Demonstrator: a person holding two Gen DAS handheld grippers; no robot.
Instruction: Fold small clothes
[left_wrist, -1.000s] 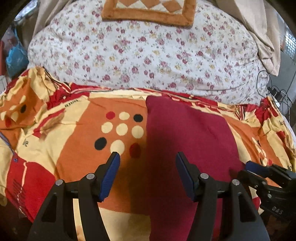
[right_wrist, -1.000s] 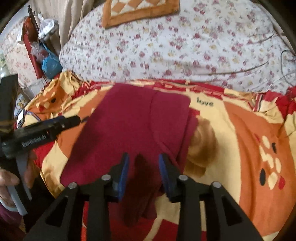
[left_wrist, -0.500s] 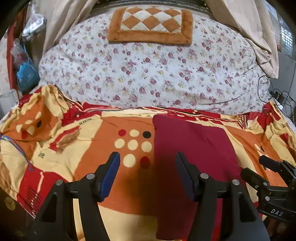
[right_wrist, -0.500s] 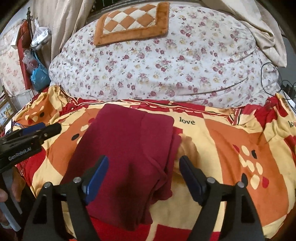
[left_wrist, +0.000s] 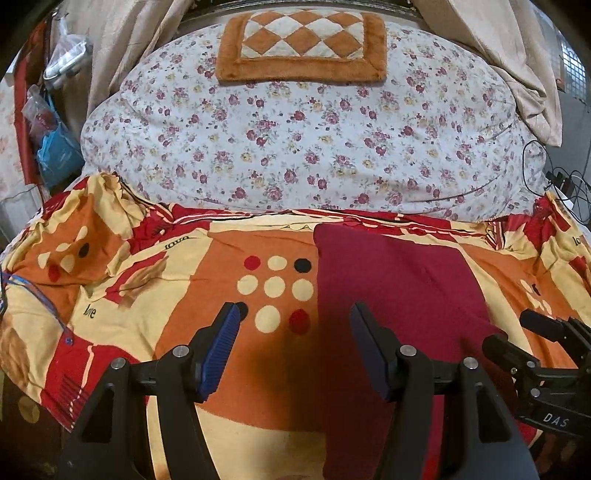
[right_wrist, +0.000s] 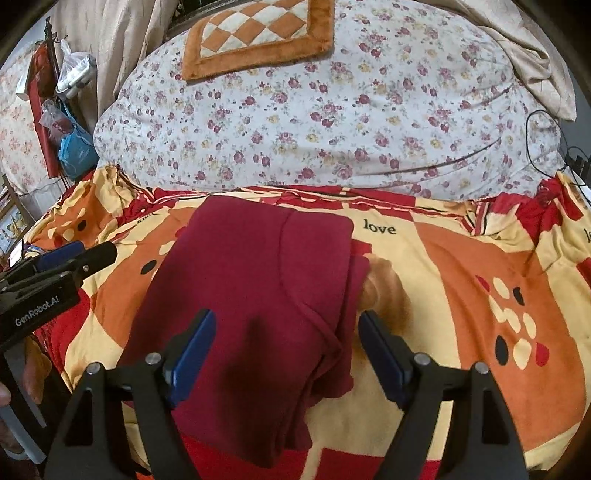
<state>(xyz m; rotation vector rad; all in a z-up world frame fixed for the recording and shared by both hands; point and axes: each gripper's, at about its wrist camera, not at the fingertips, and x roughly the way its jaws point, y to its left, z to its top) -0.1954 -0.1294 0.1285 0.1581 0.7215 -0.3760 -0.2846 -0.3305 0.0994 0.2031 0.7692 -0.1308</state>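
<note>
Garment: a dark red garment (right_wrist: 255, 295) lies on the patterned bedspread (right_wrist: 461, 280), near the edge closest to the cameras, with the floral quilt (right_wrist: 332, 122) heaped beyond it.
Fold state: it reads as a long, narrow stack; in the right wrist view one layer is laid over another, with a curved seam and a loose edge showing along its right side.
Done so far: judging by the layered look, at least one lengthwise fold seems made, and the panel lies fairly flat.
Left to do: probably a crosswise fold to shorten the strip, and tidying the uneven right edge; I cannot tell whether more clothes wait.
Left gripper (left_wrist: 291, 347): jaws apart and empty, hovering over the bedspread just left of the garment, its right finger above the cloth's left edge.
Right gripper (right_wrist: 286, 354): jaws wide apart, straddling the near part of the garment without pinching it; whether the tips brush the cloth I cannot tell.
Surroundings: a checked orange mat (left_wrist: 301, 46) rests on the quilt, well beyond the garment.
</note>
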